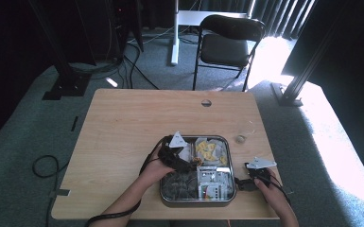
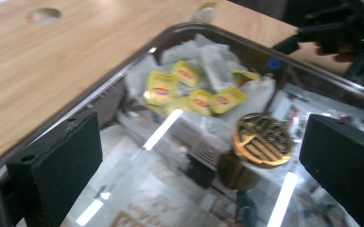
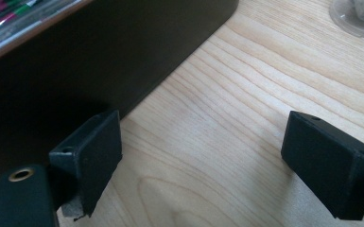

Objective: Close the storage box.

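A metal tray (image 1: 232,161) with compartments sits at the near middle of the wooden table. Its far compartment holds tea bags with yellow tags (image 2: 189,92); the other compartments hold clear and printed packets. A brass knob with a round patterned top (image 2: 262,139) stands in the middle of the tray. My left gripper (image 2: 201,161) hovers over the tray (image 2: 99,90), its jaws wide open with nothing pressed between them; in the high view the left gripper (image 1: 194,164) lies over the tray's left half. My right gripper (image 3: 203,161) is open and empty over bare wood, beside the tray's dark outer wall (image 3: 123,61).
A small clear cup (image 1: 240,138) stands on the table just beyond the tray's right corner. The table has a round cable hole (image 1: 206,102) at its far edge. A black chair (image 1: 227,42) stands behind the table. Cables trail on the floor.
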Action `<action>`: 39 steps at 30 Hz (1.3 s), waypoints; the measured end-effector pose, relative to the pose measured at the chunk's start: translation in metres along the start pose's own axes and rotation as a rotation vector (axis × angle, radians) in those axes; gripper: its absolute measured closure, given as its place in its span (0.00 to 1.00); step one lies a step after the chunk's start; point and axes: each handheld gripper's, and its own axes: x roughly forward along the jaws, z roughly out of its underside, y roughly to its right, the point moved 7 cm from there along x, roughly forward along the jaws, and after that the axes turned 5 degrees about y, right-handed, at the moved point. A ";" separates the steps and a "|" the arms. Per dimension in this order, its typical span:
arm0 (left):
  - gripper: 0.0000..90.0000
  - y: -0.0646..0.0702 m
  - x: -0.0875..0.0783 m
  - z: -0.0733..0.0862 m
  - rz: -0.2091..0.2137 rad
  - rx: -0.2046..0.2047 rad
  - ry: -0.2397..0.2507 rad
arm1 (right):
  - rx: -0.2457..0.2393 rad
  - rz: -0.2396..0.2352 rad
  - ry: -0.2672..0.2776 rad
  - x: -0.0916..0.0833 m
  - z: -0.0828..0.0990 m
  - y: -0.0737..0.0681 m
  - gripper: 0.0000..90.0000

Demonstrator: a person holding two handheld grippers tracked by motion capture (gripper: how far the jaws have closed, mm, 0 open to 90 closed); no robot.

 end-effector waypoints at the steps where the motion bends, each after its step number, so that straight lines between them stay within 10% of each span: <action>1: 0.01 -0.002 -0.001 0.000 -0.004 0.001 0.004 | 0.000 0.000 0.000 0.000 0.000 0.000 0.14; 39: 0.01 -0.103 -0.088 0.063 -0.283 -0.136 0.048 | 0.002 0.000 -0.002 0.000 0.000 0.000 0.14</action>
